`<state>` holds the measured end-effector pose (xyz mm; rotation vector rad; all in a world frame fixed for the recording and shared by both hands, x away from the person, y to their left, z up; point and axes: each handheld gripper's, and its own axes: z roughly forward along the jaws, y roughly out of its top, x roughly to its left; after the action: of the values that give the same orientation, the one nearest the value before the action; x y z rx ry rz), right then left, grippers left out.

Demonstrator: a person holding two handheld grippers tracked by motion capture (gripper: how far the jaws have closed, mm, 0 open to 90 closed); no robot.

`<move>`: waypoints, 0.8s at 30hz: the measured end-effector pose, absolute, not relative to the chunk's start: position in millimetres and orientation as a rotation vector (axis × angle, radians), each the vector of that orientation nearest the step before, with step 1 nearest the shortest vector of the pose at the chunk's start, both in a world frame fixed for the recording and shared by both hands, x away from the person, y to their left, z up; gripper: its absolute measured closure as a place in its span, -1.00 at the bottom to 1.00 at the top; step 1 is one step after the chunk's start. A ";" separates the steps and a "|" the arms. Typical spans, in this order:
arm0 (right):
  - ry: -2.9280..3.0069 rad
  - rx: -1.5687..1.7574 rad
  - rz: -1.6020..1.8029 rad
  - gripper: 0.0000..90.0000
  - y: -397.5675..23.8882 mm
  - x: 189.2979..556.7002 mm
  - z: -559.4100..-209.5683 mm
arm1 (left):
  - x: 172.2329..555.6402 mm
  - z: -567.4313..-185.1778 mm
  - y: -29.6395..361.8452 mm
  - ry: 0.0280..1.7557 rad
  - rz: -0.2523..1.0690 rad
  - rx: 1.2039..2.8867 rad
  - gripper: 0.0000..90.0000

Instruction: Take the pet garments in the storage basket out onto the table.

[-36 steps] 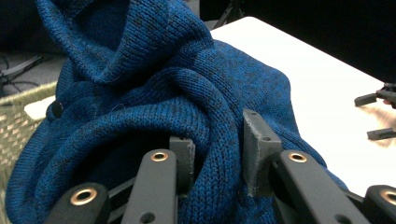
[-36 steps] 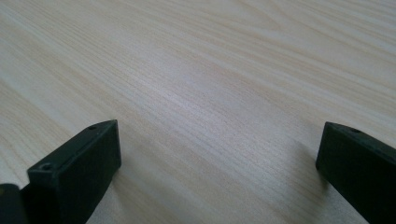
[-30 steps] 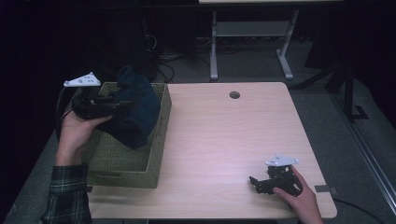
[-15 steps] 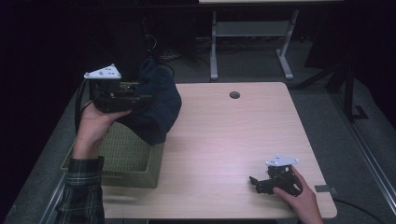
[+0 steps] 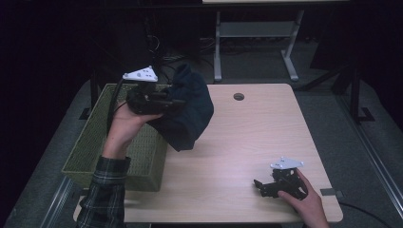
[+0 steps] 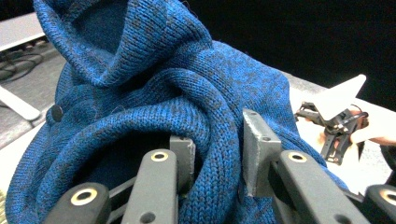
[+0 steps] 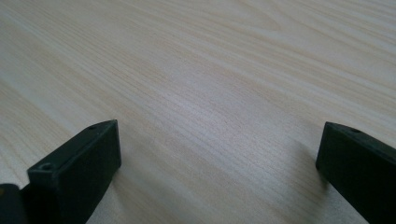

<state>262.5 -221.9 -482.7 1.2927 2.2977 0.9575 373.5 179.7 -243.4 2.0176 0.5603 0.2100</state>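
Much of your blue knitted sweater [image 5: 190, 114] is hard to read from the high view: it hangs as a dark bunched mass, its shape lost in folds, and it covers the tips of your left gripper [image 5: 177, 101]. In the left gripper view the lower edge of the garment [image 6: 140, 107] is cut off by the frame, but you can see the two grey pads [image 6: 254, 149] pinching a thick roll of the knit. Your right gripper [image 5: 262, 186] rests low on the wooden table [image 5: 247, 142] near its front right corner, jaws spread wide with nothing between them. Compared with a second ago, you have lifted the sweater out of the green woven basket [image 5: 95, 142]; it now hangs over the basket's right wall and the table's left edge, while your right hand has stayed put.
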 end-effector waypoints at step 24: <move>2.297 1.290 0.957 -1.00 -221.9 262.6 -482.8 | 383.2 -290.4 97.3 0.467 0.076 2.130 0.53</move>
<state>262.6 -221.9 -482.8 1.2896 2.2966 0.9566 383.2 97.3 -290.4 2.1296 0.4666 0.0757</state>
